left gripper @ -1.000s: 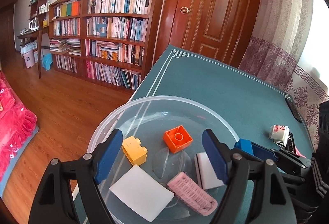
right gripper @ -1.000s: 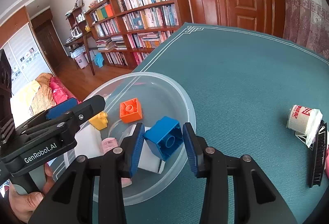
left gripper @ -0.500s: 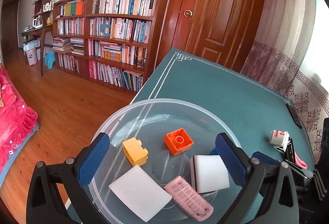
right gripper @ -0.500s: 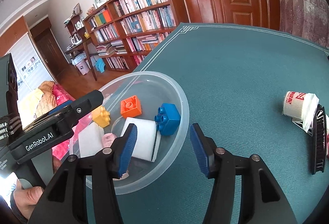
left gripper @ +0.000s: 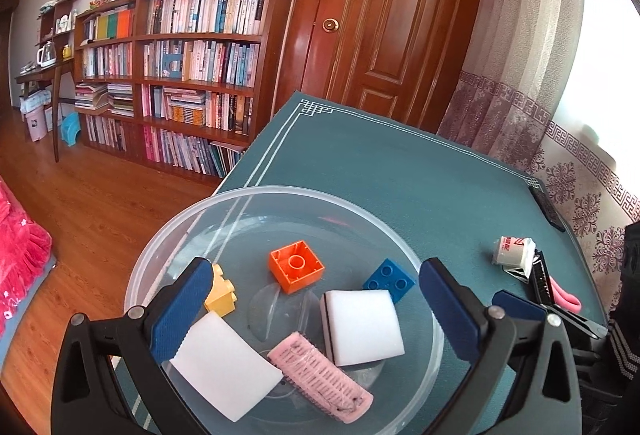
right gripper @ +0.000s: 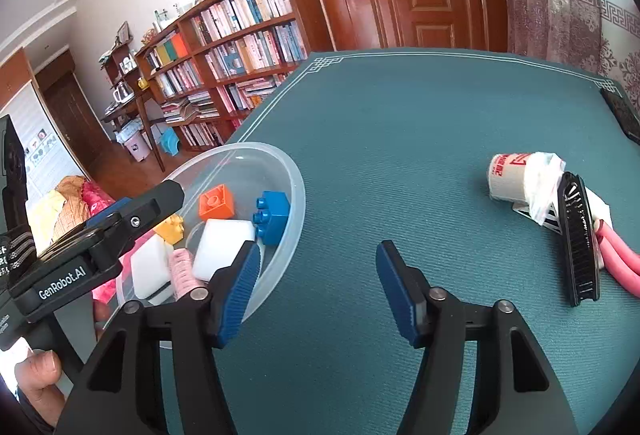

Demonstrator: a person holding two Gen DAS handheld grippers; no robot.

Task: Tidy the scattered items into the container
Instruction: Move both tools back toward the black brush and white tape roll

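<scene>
A second ago the right gripper (right gripper: 316, 289) was clamped on the blue brick (right gripper: 272, 217) above the bowl (right gripper: 294, 191); now its jaws stand wide apart with nothing between them, and it has drawn back so that it hangs over bare table (right gripper: 400, 139) just beside the bowl's rim. The blue brick lies inside the bowl, at the side nearest the table's middle, tipped on edge against the wall and touching a white sponge (right gripper: 224, 247). With it sit the orange brick (right gripper: 216, 201), the yellow brick (right gripper: 171, 228), a second white block (right gripper: 148, 267) and a pink roller (right gripper: 182, 269). The left gripper (left gripper: 312, 311) has also opened up: a second ago its jaws were closer together, and now they are spread, empty, hovering above the bowl's contents. So the drop is done and both claws are free for the next pick. What is left lies well apart from the bowl, toward the table's right edge: a small paper-wrapped roll (right gripper: 516, 175), a black comb (right gripper: 580, 243) leaning by it, and something pink (right gripper: 618, 259) just behind the comb, perhaps a handle or clip, though it is cut off at the frame edge and hard to make out. A dark flat thing (right gripper: 622, 115) rests at the far right corner; whether it belongs to the tidying cannot be told. The roll looks like the likeliest next target for the right gripper.
</scene>
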